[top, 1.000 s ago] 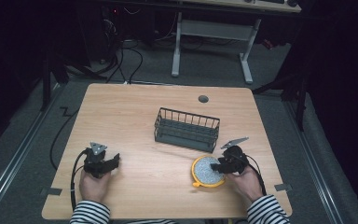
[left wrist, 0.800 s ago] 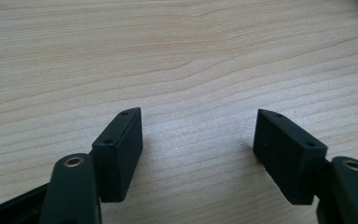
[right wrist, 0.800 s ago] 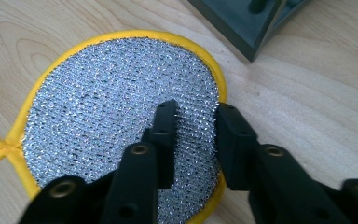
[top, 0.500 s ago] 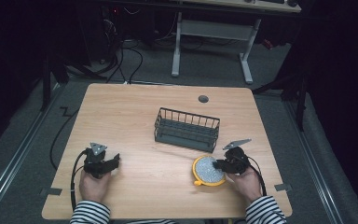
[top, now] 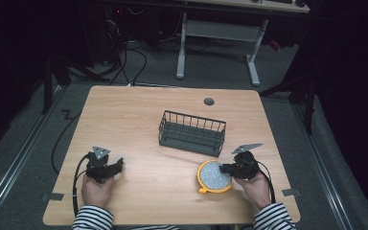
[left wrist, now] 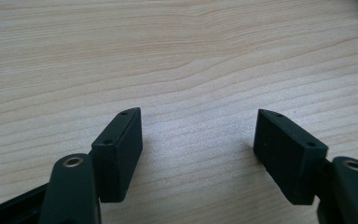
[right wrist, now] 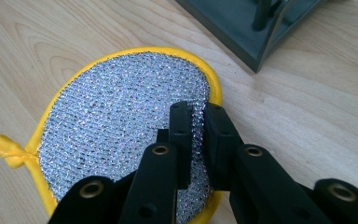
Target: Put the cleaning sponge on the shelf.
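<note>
Right tool [right wrist: 196, 116] pinching the scrubber [right wrist: 121, 126] at its near edge, jaws nearly together on the silver mesh. Scrubber [top: 214, 175] flat on the table [top: 172, 124], lower right of the high view, just below the rack [top: 192, 132]. Left tool [left wrist: 198, 135] spread wide over bare wood; seen lower left in the high view [top: 104, 166].

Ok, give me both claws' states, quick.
Left claw: open, empty, over bare table.
Right claw: shut on the scourer, pinching its edge.
</note>
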